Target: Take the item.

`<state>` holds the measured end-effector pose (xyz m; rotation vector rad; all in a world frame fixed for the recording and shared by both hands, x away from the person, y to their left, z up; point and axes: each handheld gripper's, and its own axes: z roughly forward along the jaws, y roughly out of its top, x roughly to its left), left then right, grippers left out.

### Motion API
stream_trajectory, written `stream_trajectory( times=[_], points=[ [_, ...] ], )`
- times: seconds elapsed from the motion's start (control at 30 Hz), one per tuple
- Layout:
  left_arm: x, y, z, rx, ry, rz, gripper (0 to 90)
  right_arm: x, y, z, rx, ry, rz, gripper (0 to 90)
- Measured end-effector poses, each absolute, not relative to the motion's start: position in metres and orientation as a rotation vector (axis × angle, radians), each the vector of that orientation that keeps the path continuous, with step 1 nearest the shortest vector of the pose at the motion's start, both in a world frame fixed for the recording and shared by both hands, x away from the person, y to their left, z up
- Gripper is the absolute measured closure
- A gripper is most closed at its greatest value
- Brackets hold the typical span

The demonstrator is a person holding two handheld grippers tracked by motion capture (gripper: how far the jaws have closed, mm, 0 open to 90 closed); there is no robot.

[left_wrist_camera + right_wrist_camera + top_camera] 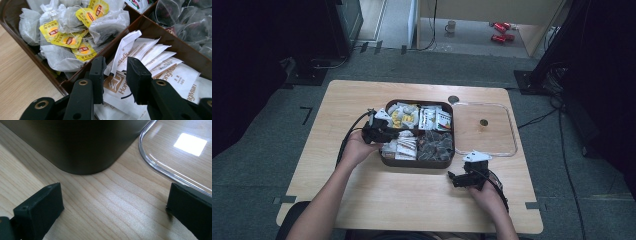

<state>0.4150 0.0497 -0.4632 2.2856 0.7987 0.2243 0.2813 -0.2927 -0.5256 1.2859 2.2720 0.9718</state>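
Left gripper (114,72) closing around one upright white sachet (124,51)

The jaws straddle it without clearly pinching, inside the brown tray (384,161); it should clamp only this packet, then lift straight. Four tray compartments, one clear lid (510,131); right gripper (112,202) rests spread, empty, nearby.

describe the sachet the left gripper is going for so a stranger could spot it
On the wooden table sits a dark brown divided tray. In its compartment of white paper sachets, beside the yellow-tagged tea bags, the sachet stands up between the jaws of the left gripper, while its neighbours lie flat.
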Motion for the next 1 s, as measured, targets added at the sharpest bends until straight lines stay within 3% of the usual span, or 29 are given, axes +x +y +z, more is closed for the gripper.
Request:
stream_trajectory(
  times=[0.67,1.0],
  points=[
    [0.427,0.045,-0.480,2.301,0.850,0.151,85.6,0.281,-0.293,-0.526,1.290,2.270,0.971,0.2],
    [0.425,0.046,-0.472,2.300,0.815,0.147,88.3,0.281,-0.292,-0.526,1.293,2.267,0.970,0.2]
  ],
)
